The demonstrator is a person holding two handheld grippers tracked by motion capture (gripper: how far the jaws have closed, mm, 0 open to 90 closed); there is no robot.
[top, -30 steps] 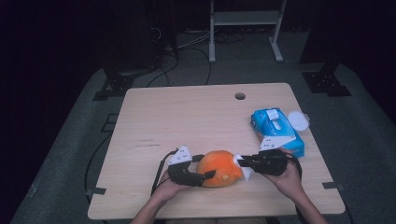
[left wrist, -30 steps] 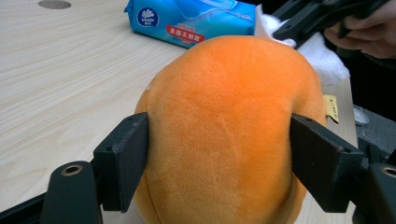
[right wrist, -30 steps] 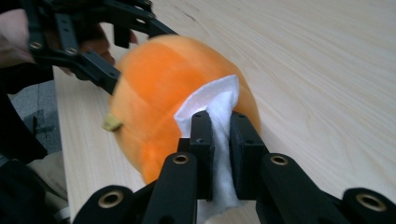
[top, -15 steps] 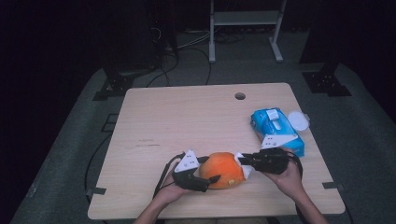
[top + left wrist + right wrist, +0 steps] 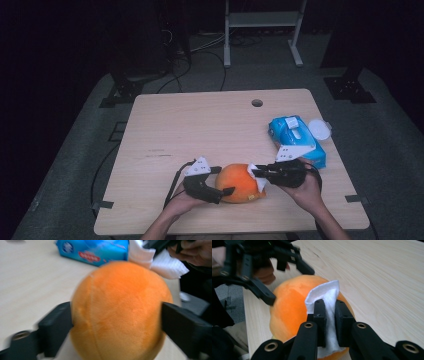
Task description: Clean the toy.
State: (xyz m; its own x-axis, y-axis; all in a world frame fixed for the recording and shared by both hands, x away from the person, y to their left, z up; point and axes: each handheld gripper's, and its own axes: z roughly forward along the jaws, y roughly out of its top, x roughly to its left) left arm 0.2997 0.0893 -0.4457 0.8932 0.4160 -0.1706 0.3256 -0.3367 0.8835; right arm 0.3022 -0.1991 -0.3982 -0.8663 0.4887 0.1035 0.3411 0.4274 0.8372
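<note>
Orange plush fills our near view: the ball (image 5: 120,312) sits between the jaws of our left gripper (image 5: 212,187), at the front edge of the table (image 5: 200,125), about midway across. Those jaws have just been opening, and against the earlier high pictures the left gripper has shifted round the near side of the ball. In the left gripper view the black jaws flank the plush on either side, one at its edge, yet we see no dent under them, so we judge the hold loosened rather than firm. That suggests we are re-gripping the ball to turn a fresh face toward the wipe. Our right gripper (image 5: 267,172) is clamped narrowly on a folded white wipe (image 5: 329,307), whose free end lies against the top of the ball; it has kept that grip and place across the earlier pictures. So the wiping looks to be in progress, paused while the left side resets. The ball itself is round, fuzzy and evenly orange, with a faint seam running down it, and a lighter patch near the wipe. Farther off, at the right of the table, lies a blue pack (image 5: 295,137) with a white lid (image 5: 319,129) just beside it.
</note>
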